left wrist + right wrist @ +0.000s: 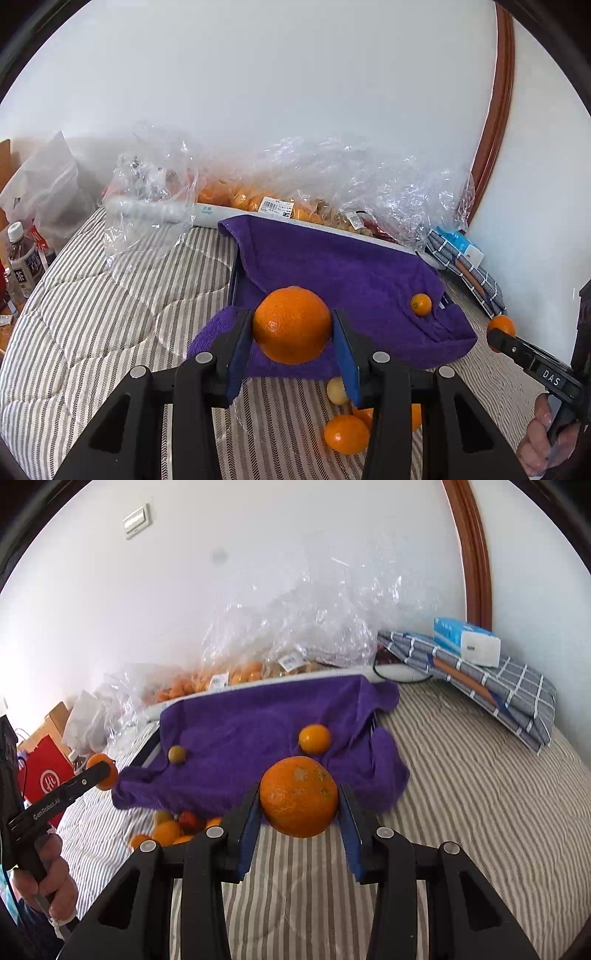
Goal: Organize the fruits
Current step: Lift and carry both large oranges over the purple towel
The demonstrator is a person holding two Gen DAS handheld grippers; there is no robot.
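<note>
My left gripper (292, 334) is shut on a large orange (291, 325), held above the near edge of a purple towel (332, 266) that lines a tray on the bed. My right gripper (298, 805) is shut on another large orange (299, 801), also at the towel's (258, 731) near edge. On the towel lie a small orange (314, 738) and a small brownish fruit (177, 755). A heap of loose oranges (168, 830) and a red fruit (188, 820) lies on the bedcover below the towel. The same heap shows in the left wrist view (347, 434).
Clear plastic bags of oranges (236, 195) lie along the wall behind the tray. A folded checked cloth with a tissue pack (469, 642) lies at the right. Bottles (20, 258) and a red bag (44, 775) stand at the left. The striped bedcover (461, 794) spreads around.
</note>
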